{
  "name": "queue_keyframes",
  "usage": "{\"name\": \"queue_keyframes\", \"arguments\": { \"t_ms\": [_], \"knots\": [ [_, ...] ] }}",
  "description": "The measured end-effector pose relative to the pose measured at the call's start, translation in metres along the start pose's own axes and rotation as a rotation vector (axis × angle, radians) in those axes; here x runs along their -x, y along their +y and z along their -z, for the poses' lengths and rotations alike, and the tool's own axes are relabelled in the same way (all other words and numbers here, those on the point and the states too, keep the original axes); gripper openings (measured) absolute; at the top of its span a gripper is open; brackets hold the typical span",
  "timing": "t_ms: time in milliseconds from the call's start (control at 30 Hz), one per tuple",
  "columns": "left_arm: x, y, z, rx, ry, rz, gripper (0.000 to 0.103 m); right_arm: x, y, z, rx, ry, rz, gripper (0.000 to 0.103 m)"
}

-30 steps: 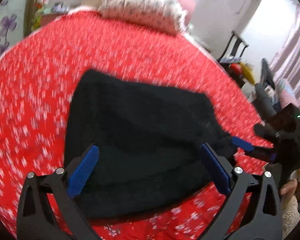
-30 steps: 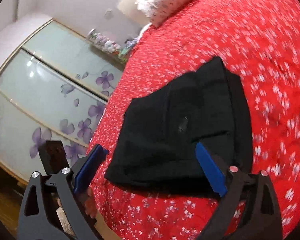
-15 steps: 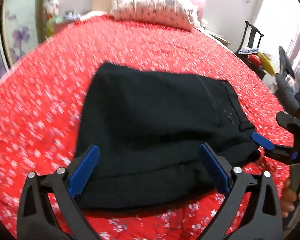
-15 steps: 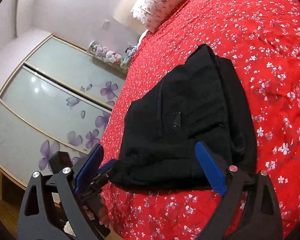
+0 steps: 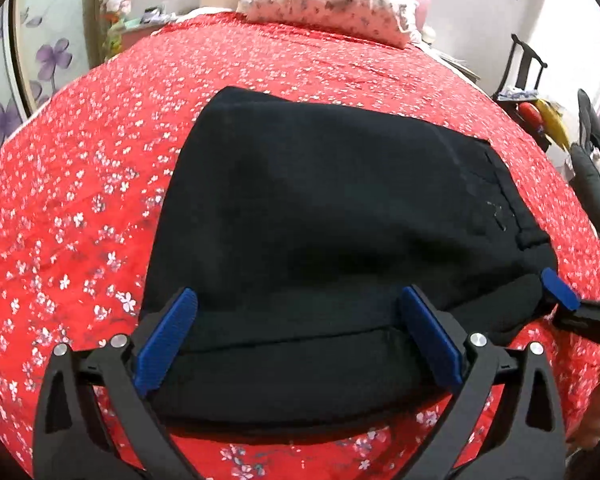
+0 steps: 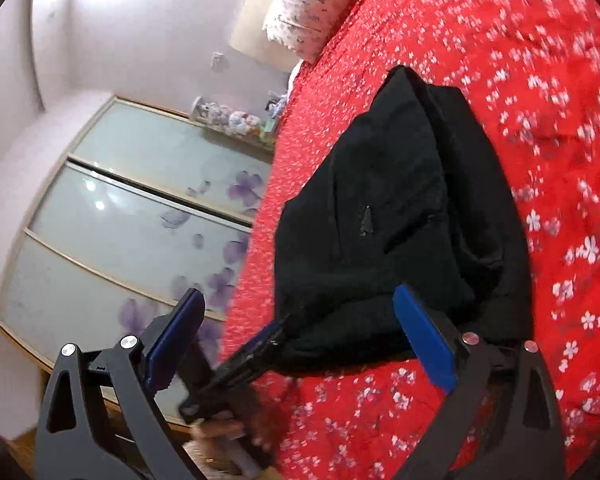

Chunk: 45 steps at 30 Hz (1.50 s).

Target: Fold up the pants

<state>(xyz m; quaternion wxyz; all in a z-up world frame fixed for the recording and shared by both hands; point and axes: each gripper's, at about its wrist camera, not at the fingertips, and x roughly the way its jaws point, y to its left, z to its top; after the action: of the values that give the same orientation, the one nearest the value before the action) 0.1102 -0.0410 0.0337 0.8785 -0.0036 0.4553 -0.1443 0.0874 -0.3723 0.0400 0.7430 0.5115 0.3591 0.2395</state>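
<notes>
Pants lie in a compact black bundle on the red floral bed, near its front edge. We hold both the left tongs and the right tongs spread wide, gripping nothing. Folding looks nearly finished to us; next we'd nip the near hem for one last fold, or just smooth it.

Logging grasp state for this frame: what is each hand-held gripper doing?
Left hand-held gripper: open, holding nothing, at the near edge of the black pants.
Right hand-held gripper: open, holding nothing.
</notes>
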Motion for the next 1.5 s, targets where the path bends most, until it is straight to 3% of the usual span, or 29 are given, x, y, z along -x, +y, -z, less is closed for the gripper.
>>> {"name": "queue_keyframes", "arguments": {
  "t_ms": [67,200,367,533,567,667,833,967,1033,1367,1433,1467,1500],
  "knots": [
    [0.005,0.001,0.005,-0.005,-0.034,0.011,0.101,0.010,0.005,-0.007,-0.013,-0.013,-0.012,0.096],
    [0.009,0.002,0.013,-0.013,-0.098,0.025,0.101,0.039,0.016,-0.032,0.039,-0.123,0.083,0.096],
    [0.008,-0.001,0.010,-0.012,-0.098,0.018,0.101,0.029,0.011,-0.053,0.068,-0.065,0.266,0.096],
    [0.007,-0.001,0.010,-0.011,-0.098,0.019,0.101,0.011,0.038,-0.035,0.205,-0.029,0.151,0.091],
    [0.007,-0.001,0.010,-0.011,-0.098,0.019,0.101,0.004,0.044,-0.029,0.243,-0.005,0.168,0.091],
    [0.012,0.000,0.012,-0.009,-0.118,0.024,0.101,-0.020,0.027,-0.016,0.230,0.105,0.333,0.089],
    [0.034,0.000,0.021,0.002,-0.216,0.053,0.101,-0.010,0.021,-0.012,0.232,0.069,0.289,0.083],
    [0.023,0.004,0.019,0.022,-0.169,0.071,0.101,0.016,0.024,-0.033,0.170,-0.018,0.220,0.084],
    [0.022,0.002,0.018,0.016,-0.163,0.056,0.101,0.024,0.019,-0.047,0.146,-0.052,0.252,0.084],
    [0.020,-0.002,0.018,0.012,-0.154,0.042,0.101,-0.007,-0.009,-0.049,0.133,0.094,0.393,0.083],
    [0.020,-0.002,0.018,0.011,-0.154,0.041,0.101,-0.009,-0.006,-0.043,0.167,0.099,0.421,0.078],
    [0.020,-0.002,0.018,0.010,-0.156,0.039,0.101,-0.008,-0.001,-0.040,0.196,0.098,0.428,0.072],
    [0.021,-0.002,0.018,0.010,-0.160,0.038,0.101,-0.009,0.007,-0.036,0.256,0.096,0.463,0.058]
  ]
}}
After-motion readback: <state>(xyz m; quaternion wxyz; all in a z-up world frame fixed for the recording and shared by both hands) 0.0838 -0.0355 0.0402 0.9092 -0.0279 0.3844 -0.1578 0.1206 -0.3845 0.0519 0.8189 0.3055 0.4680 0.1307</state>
